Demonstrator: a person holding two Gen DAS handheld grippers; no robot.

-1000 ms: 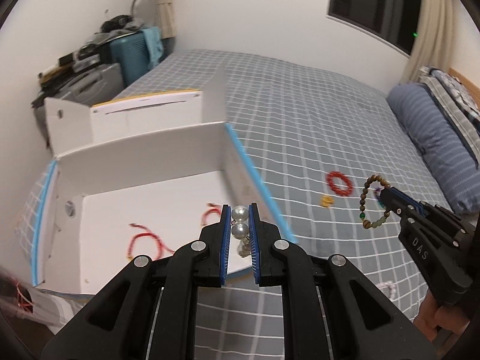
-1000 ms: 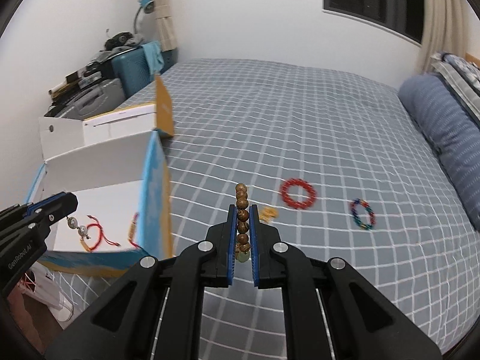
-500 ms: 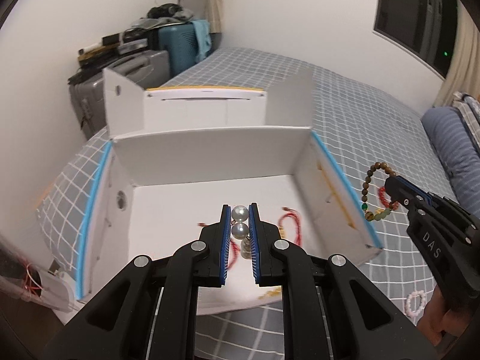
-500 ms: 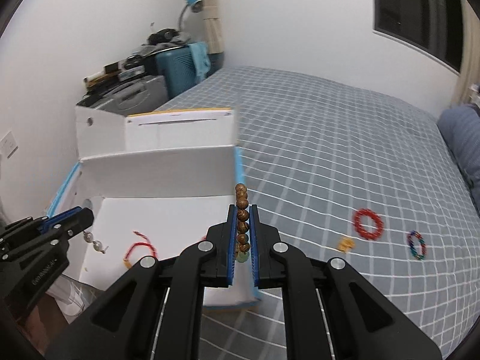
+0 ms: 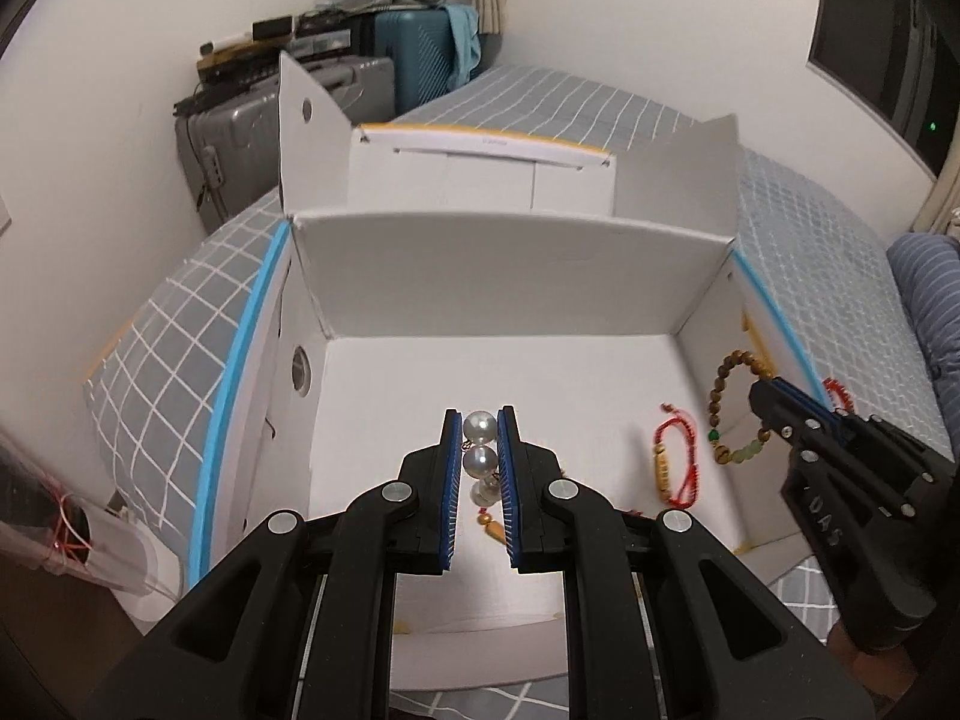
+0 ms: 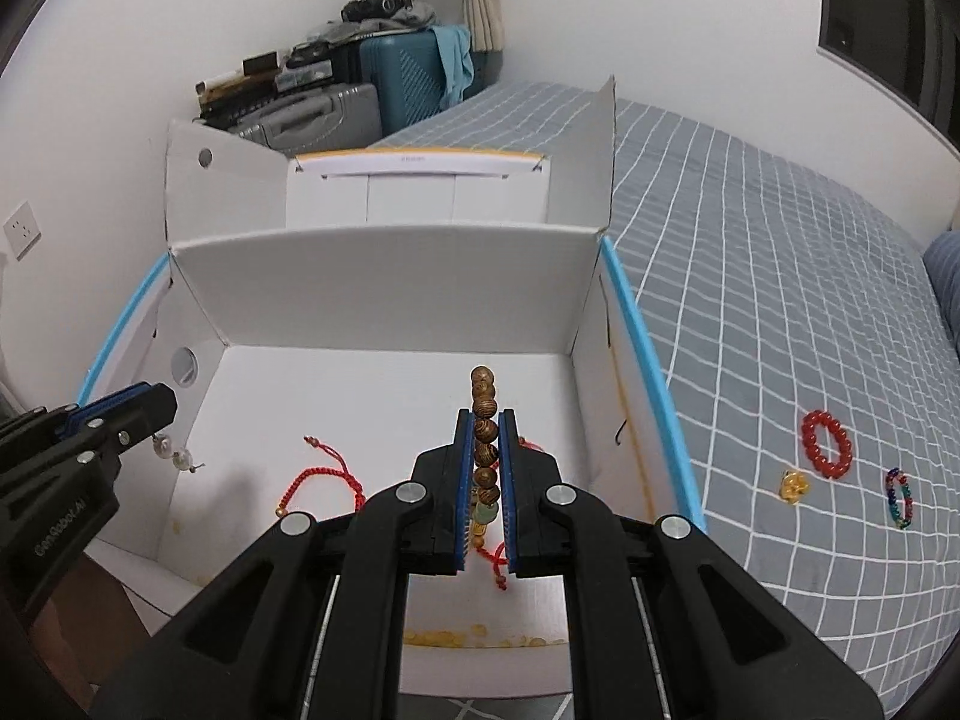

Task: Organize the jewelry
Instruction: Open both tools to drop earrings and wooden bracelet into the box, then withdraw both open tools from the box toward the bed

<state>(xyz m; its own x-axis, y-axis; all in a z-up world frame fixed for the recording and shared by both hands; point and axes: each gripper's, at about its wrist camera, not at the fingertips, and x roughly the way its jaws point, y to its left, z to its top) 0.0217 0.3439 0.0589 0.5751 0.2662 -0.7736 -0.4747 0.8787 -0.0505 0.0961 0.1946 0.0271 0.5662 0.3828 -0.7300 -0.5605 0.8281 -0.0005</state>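
Right now both grippers hang over the open white box, which fills the middle of each frame, and both carry something. The left gripper has its jaws pinched on a short string of pearls, low centre of the left wrist view; the right gripper has its jaws pressed tight on a wooden bead bracelet, whose loop stands up above the pads. My worry is the release. If either one lets go too near the blue-edged side wall, the piece could catch the rim and tumble onto the grey checked bedcover, where a red bead bracelet, a small gold piece and a multicoloured bracelet lie at the right of the right wrist view. Dropping straight down carries its own risk: red cord bracelets already lie on the box floor, and the pearls or beads could land across them and tangle.
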